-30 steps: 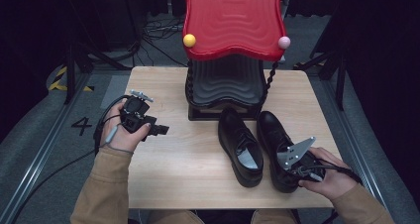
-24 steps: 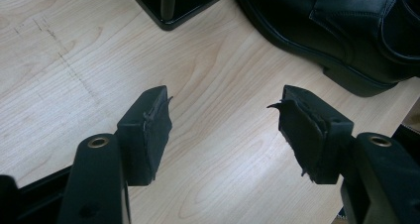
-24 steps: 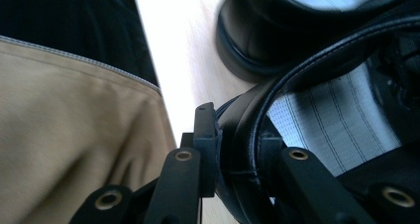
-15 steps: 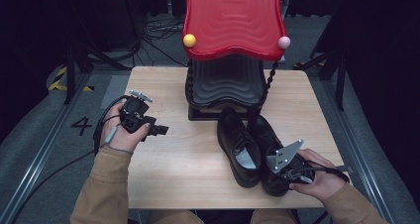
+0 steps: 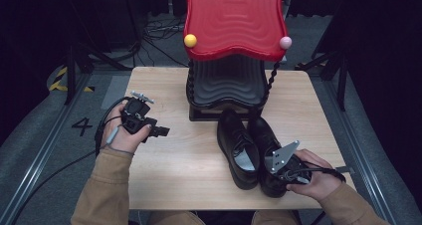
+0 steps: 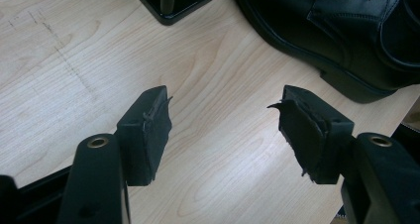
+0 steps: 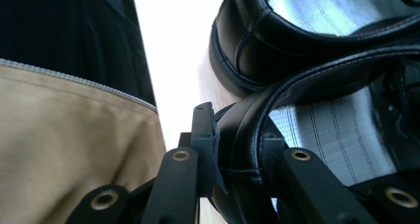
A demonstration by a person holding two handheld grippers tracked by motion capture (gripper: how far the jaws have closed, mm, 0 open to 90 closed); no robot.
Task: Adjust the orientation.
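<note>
Two black shoes side by side, lower right on the desk. Right hand-held gripper clamped on the right shoe at its heel collar; better kept firm and level. Left hand-held gripper wide open, empty, left of centre.

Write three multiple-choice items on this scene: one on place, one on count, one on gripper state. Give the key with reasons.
1. Where do the shoes stand?
A. in front of the rack
B. on the rack's red top
C. on the floor

2. How many black shoes are on the table?
A. one
B. two
C. three

3. How is the left gripper?
A. shut on a shoe
B. open, holding nothing
C. shut on a cable

Key: 1 A, the shoes sit on the table before the rack. 2 B, a pair side by side. 3 B, the left gripper has its jaws apart over bare wood.
</note>
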